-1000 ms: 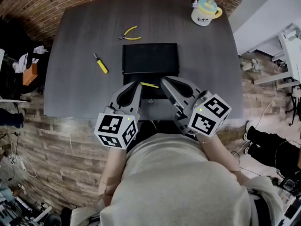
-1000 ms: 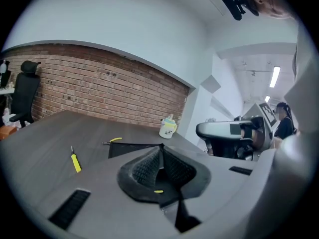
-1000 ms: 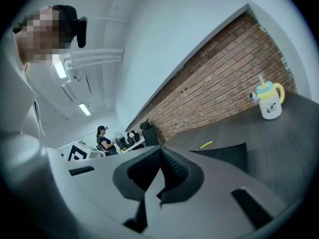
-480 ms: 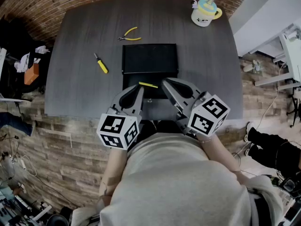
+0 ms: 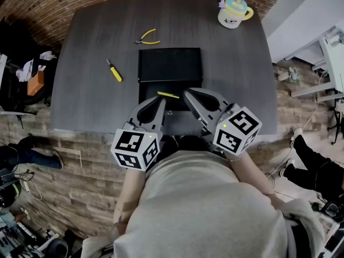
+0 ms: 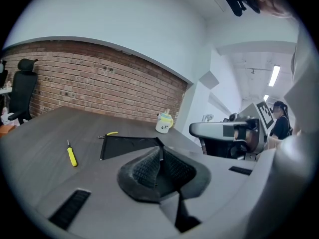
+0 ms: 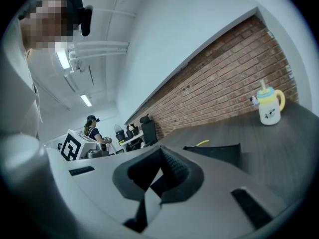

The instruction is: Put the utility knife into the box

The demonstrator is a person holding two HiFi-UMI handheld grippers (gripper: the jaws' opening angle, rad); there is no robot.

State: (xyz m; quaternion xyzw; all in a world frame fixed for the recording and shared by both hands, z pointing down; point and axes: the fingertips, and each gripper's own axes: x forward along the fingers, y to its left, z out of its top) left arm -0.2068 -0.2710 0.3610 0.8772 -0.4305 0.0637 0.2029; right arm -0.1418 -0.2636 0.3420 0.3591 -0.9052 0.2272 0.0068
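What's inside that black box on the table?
The black box looks dark and bare in its far part. The yellow utility knife lies on its near part, possibly an opened lid. The left gripper and right gripper hide the near corners.

Bright, even indoor light from ceiling strip lights (image 7: 63, 59), with only faint shadows on the dark table (image 5: 86, 63). The black box (image 5: 170, 65) shows little inner detail. Fisheye bending everywhere; black vignette rings both gripper views, near parts soft

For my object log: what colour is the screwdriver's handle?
Yellow; the screwdriver shows best in the head view.
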